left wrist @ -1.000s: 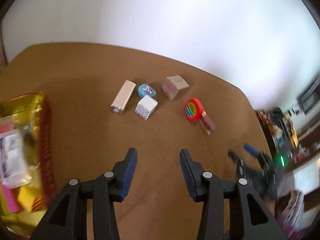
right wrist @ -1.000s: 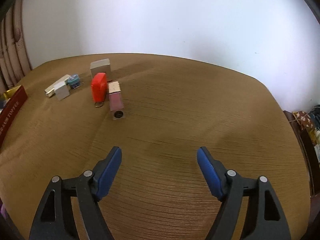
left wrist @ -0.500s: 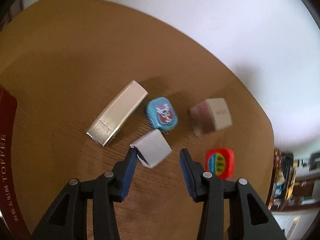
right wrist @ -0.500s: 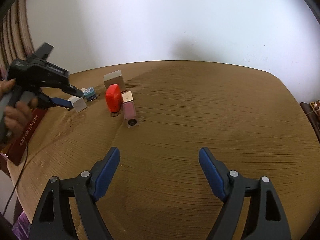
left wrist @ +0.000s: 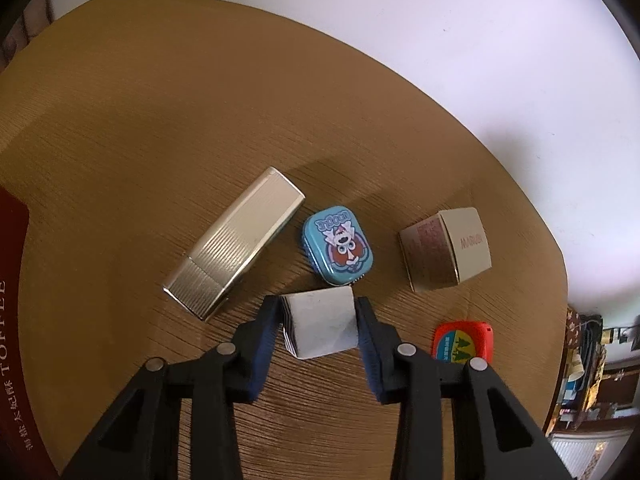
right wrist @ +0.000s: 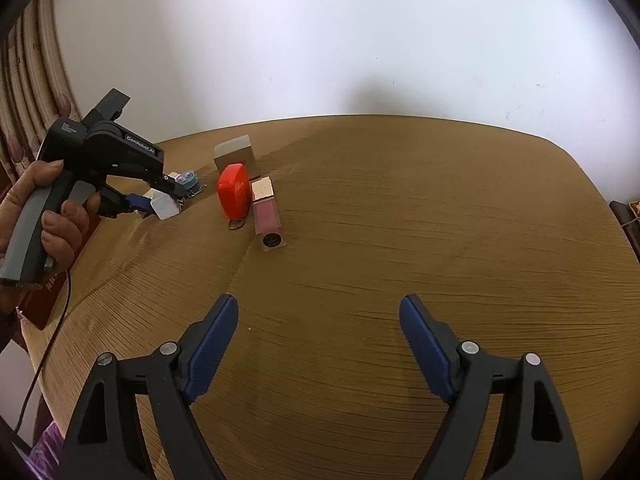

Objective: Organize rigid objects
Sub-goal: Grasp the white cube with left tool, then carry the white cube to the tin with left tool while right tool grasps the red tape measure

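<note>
— Closing on that small white box looks like the job in hand; how is the left claw placed?

— Its two blue pads stand on either side of the box, which sits on the desk between them. They look to be touching its sides or just short of it; I cannot tell whether it is truly pinched. From the right wrist view the box shows at the claw's tip, low on the desk.

— So what makes a good grip?

— I would squeeze squarely on the flat side faces, not the corners, since the box lies a little turned between the pads. Lift straight up, too, because the blue tin is just beyond the fingertips and the long silver box lies near on the left.

— And the other claw?

— The right claw is wide open, holding nothing, over bare desk well apart from the group.

— What lies farther out?

— A red tape measure just to the right, then a beige carton beyond it. The pink tube lies beside the red piece in the right view. A dark red box edge shows at the far left, perhaps the place for things.
</note>
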`<control>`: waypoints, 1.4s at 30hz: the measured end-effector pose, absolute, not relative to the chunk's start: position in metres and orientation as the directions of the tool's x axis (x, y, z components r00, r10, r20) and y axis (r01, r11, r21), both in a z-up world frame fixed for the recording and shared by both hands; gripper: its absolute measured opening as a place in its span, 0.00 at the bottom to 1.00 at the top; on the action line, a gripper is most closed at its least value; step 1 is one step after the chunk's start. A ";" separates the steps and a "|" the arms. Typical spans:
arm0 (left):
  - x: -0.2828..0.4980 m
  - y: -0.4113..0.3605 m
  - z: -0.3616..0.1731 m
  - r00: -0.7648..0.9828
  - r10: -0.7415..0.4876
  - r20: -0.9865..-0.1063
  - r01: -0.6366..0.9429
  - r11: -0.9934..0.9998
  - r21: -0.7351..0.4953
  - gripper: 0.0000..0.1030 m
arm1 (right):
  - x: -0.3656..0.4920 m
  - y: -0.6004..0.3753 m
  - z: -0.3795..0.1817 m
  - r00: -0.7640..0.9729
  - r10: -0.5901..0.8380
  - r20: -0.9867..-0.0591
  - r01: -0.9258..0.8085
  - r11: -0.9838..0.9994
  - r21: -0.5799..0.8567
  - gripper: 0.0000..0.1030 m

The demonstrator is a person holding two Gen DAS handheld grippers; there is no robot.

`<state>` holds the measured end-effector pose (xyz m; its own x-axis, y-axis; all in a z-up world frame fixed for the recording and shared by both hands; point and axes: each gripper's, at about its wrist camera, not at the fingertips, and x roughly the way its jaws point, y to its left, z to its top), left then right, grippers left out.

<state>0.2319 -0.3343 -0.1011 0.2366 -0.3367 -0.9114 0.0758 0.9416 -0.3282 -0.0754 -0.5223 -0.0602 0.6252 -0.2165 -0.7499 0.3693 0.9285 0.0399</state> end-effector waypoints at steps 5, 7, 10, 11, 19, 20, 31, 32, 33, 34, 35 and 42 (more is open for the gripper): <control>0.213 -0.333 -0.095 0.268 -0.332 -0.904 0.100 0.943 -0.317 0.32 | -0.076 -0.523 -0.060 0.618 -0.218 -0.755 0.372 0.927 0.037 0.80; 0.197 -0.328 -0.092 0.270 -0.356 -0.895 0.121 0.934 -0.335 0.32 | -0.073 -0.525 -0.061 0.617 -0.218 -0.756 0.373 0.927 0.037 0.80; 0.172 -0.320 -0.085 0.281 -0.369 -0.886 0.159 0.928 -0.336 0.32 | -0.072 -0.525 -0.061 0.619 -0.222 -0.753 0.373 0.927 0.033 0.80; 0.164 -0.316 -0.083 0.283 -0.378 -0.881 0.167 0.924 -0.343 0.32 | -0.072 -0.525 -0.061 0.621 -0.224 -0.751 0.373 0.927 0.031 0.80; 0.094 -0.277 -0.076 0.311 -0.366 -0.877 0.214 0.926 -0.311 0.32 | -0.046 -0.501 -0.042 0.700 -0.133 -0.702 0.246 0.967 0.061 0.77; 0.089 -0.271 -0.076 0.311 -0.367 -0.877 0.213 0.926 -0.312 0.32 | -0.036 -0.496 -0.039 0.710 -0.108 -0.695 0.217 0.974 0.070 0.71; 0.073 -0.227 -0.051 0.359 -0.389 -0.848 0.243 0.917 -0.318 0.32 | 0.050 -0.491 -0.041 0.663 -0.143 -0.735 0.192 0.981 -0.018 0.57; 0.073 -0.225 -0.049 0.362 -0.394 -0.845 0.243 0.915 -0.323 0.32 | 0.054 -0.492 -0.043 0.656 -0.146 -0.740 0.193 0.981 -0.022 0.57; 0.073 -0.222 -0.047 0.370 -0.397 -0.840 0.241 0.914 -0.326 0.32 | 0.058 -0.493 -0.044 0.648 -0.143 -0.748 0.189 0.982 -0.024 0.55; 0.071 -0.218 -0.045 0.374 -0.399 -0.837 0.240 0.914 -0.328 0.32 | 0.061 -0.492 -0.046 0.642 -0.151 -0.752 0.189 0.981 -0.036 0.54; 0.069 -0.214 -0.042 0.380 -0.400 -0.834 0.243 0.913 -0.327 0.32 | 0.064 -0.491 -0.048 0.634 -0.165 -0.756 0.187 0.981 -0.057 0.50; 0.055 -0.172 -0.026 0.418 -0.374 -0.828 0.208 0.927 -0.313 0.32 | 0.087 -0.491 -0.068 0.536 -0.184 -0.824 0.187 0.978 -0.097 0.16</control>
<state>0.0546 -0.1721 -0.0262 0.4176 -0.3740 -0.8281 0.2083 0.9265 -0.3134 0.0867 -0.4913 -0.0684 0.5360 -0.1842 -0.8239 0.1873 0.9775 -0.0967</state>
